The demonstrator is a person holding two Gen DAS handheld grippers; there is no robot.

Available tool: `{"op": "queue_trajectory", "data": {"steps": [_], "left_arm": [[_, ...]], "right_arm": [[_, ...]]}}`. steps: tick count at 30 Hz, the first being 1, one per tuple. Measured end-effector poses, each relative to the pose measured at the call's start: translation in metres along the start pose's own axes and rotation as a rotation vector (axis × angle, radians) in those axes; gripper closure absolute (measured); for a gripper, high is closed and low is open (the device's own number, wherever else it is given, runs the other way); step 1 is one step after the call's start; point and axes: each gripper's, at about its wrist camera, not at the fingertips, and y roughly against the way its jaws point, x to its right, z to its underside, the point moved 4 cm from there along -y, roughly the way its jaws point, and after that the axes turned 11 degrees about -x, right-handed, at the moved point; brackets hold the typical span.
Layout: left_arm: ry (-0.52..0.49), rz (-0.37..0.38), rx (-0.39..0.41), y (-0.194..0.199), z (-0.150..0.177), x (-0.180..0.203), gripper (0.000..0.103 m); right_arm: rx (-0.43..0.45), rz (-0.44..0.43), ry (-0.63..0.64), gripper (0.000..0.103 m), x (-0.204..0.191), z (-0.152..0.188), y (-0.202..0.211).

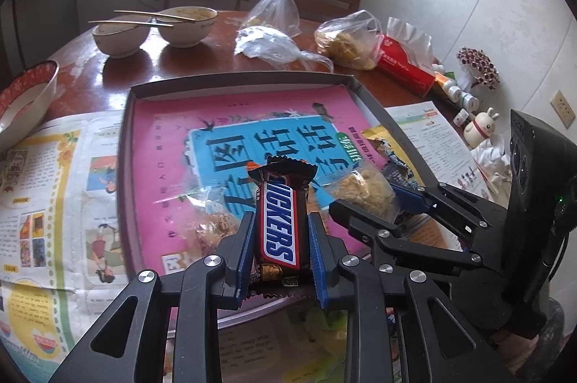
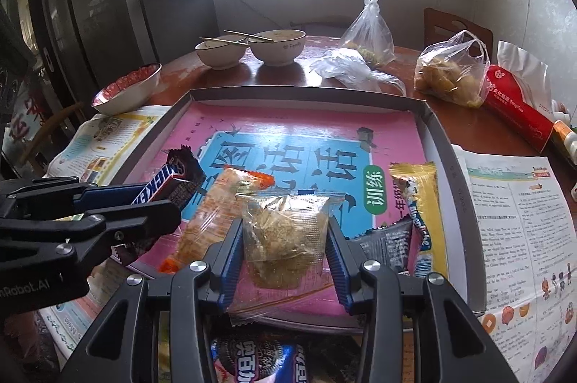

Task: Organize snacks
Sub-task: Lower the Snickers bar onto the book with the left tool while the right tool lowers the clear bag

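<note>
My left gripper (image 1: 281, 219) is shut on a brown Snickers bar (image 1: 279, 238), held upright above the near part of a grey tray (image 1: 234, 82) lined with a pink sheet. In the right wrist view my right gripper (image 2: 285, 226) is shut on a clear packet of brown crumbly snack (image 2: 285, 238) over the tray (image 2: 306, 91). The left gripper (image 2: 155, 199) with the Snickers bar (image 2: 173, 175) is beside it on the left. An orange packet (image 2: 212, 220), a yellow packet (image 2: 422, 202) and a dark packet (image 2: 389, 238) lie in the tray.
Two white bowls (image 2: 249, 49) with chopsticks, a red-rimmed bowl (image 2: 126, 89), plastic bags (image 2: 447, 73) and a red tissue pack (image 2: 519, 109) stand behind the tray. Newspapers (image 2: 519, 220) flank it on both sides. An Oreo pack (image 2: 259, 361) lies at the near edge.
</note>
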Motion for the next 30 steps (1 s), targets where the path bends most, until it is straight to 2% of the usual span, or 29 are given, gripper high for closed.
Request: {"op": "queue_trajectory", "data": {"steps": [6,18,30], "left_arm": [[0.019,-0.018,-0.033,-0.011,0.002,-0.003,0.074],[0.037,-0.059,-0.034,-0.013,0.004,-0.012,0.074],[0.045,-0.062,-0.040,-0.015,0.008,-0.016,0.074]], "right_arm": [[-0.003,-0.002,-0.008,0.059,0.003,0.001,0.001],[-0.017,-0.001,-0.008,0.059,0.001,0.003,-0.004],[-0.023,-0.023,-0.023,0.059,0.003,0.006,-0.002]]}}
